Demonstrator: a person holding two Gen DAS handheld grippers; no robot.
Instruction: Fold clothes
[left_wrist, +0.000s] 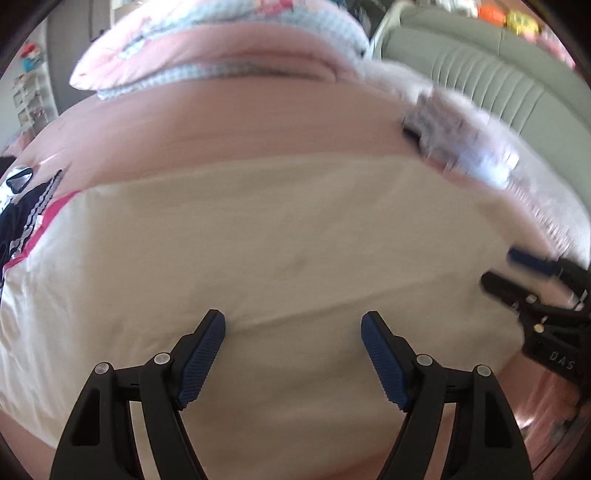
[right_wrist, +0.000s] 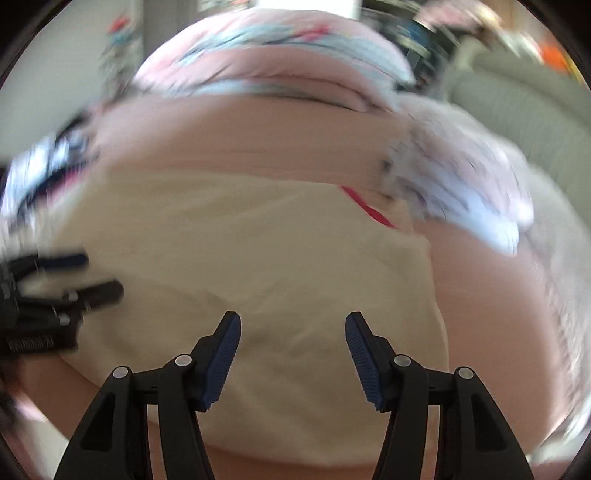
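Note:
A cream garment (left_wrist: 280, 243) lies spread flat on a pink bed sheet (left_wrist: 207, 125); it shows again in the right wrist view as the cream garment (right_wrist: 266, 251), with a pink trim (right_wrist: 369, 208) at its far right corner. My left gripper (left_wrist: 293, 325) hovers over the cloth, open, nothing between its blue pads. My right gripper (right_wrist: 293, 325) is also open above the garment near its right edge, empty. Each gripper appears in the other's view: the right gripper (left_wrist: 506, 269) at the far right, the left gripper (right_wrist: 99, 275) at the left.
A dark garment with white and pink stripes (left_wrist: 22, 221) lies at the left. A patterned white cloth (left_wrist: 465, 147) lies at the right. A pink and blue pillow (left_wrist: 221, 40) is at the bed's head. A grey-green sofa (left_wrist: 491, 74) stands beyond.

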